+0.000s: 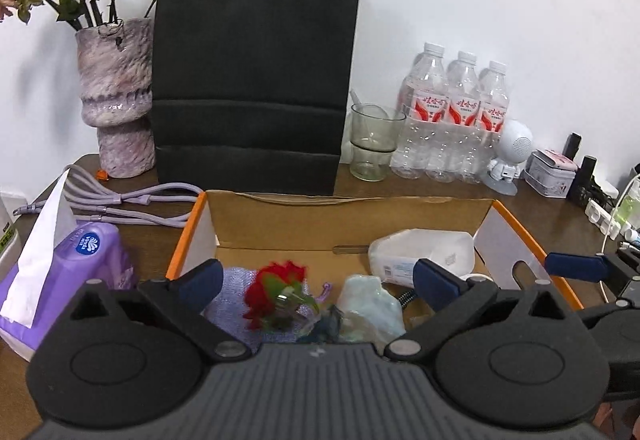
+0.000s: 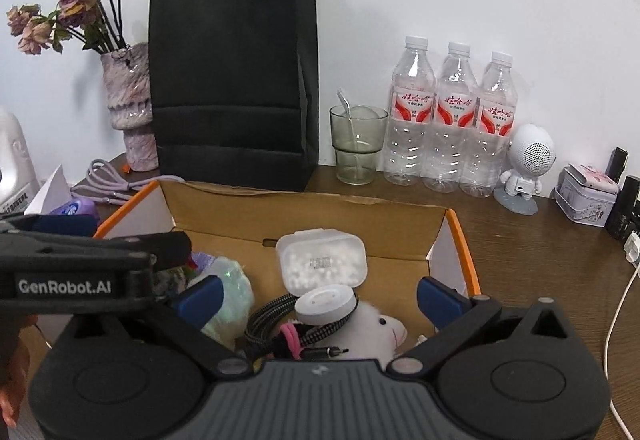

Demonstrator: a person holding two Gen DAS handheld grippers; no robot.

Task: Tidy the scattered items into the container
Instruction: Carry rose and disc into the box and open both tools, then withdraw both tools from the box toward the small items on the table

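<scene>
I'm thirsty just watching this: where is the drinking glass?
The glass stands on the table behind the cardboard box, between the black paper bag and three water bottles.

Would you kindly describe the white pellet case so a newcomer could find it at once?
Start at the cardboard box with orange edges on the wooden table. The white pellet case leans against its back wall. Unlike its soft neighbours, it is a rigid, rounded translucent case filled with tiny white pellets.

Open cardboard box (image 2: 320, 211) on the table holds jumbled items (image 2: 320, 268)
</scene>
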